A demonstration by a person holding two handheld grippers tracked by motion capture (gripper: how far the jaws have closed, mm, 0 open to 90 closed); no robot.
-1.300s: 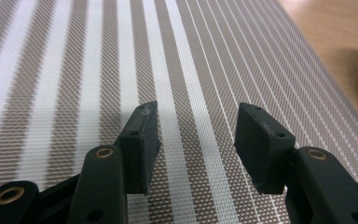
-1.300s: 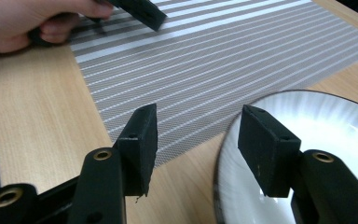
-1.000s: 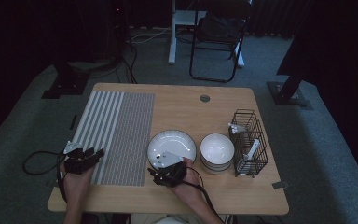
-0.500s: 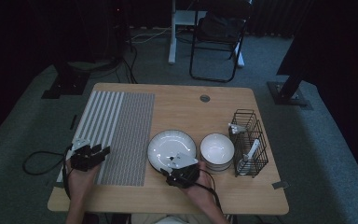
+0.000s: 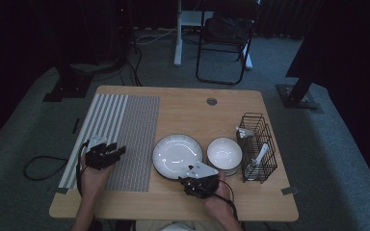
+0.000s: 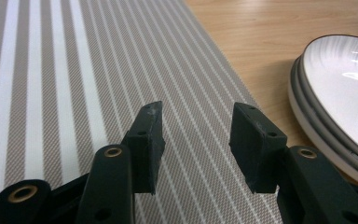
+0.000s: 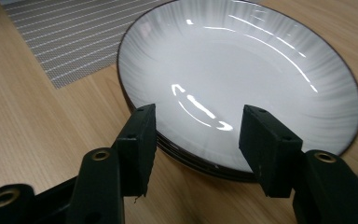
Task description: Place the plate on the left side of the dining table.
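Plates (image 5: 177,155) stacked just ahead of right gripper (image 7: 193,122), jaws apart, probably empty; left gripper (image 6: 196,127) farther, agape.

- Left gripper (image 6: 196,140): jaws apart, nothing between them, over the striped placemat (image 6: 74,79).
- Stacked plates (image 6: 340,93) at right on the wooden table (image 6: 261,37), just beside the placemat's edge.

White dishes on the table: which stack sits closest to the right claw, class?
The wide, shallow plates beside the striped mat. The right claw hovers at their near rim, while the smaller, deeper bowls stand farther right by the wire basket.
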